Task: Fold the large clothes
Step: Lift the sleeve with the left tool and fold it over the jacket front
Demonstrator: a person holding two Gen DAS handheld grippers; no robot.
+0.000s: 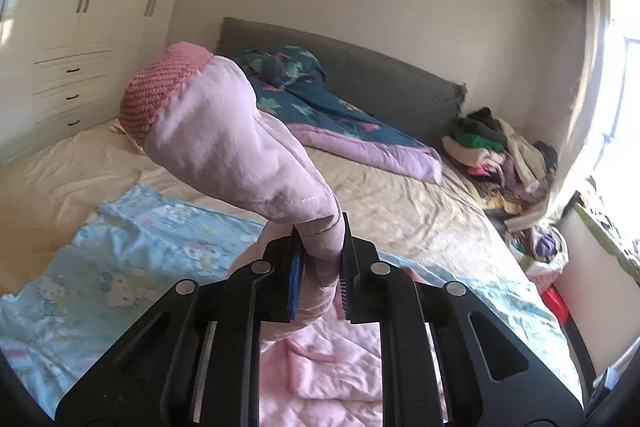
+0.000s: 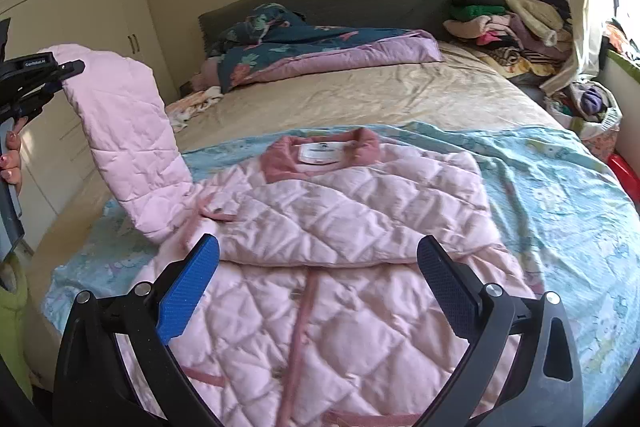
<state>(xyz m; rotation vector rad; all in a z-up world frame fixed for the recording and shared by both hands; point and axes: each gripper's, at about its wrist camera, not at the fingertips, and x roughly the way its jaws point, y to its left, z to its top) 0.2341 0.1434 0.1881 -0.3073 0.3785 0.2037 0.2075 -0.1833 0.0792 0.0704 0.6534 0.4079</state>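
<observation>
We see left gripper (image 1: 322, 259) clamped on sleeve (image 2: 120, 131), lifted off bed (image 2: 400, 95). Right gripper (image 2: 318, 291) wide open, empty, above jacket (image 2: 340, 227).

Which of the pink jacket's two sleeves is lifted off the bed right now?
The sleeve on the left in the right wrist view, pinched by the left gripper. The other sleeve lies folded flat across the jacket's chest.

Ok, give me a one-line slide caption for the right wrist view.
Open right gripper hovers over the pink quilted jacket on the bed while the left gripper lifts one sleeve.
</observation>
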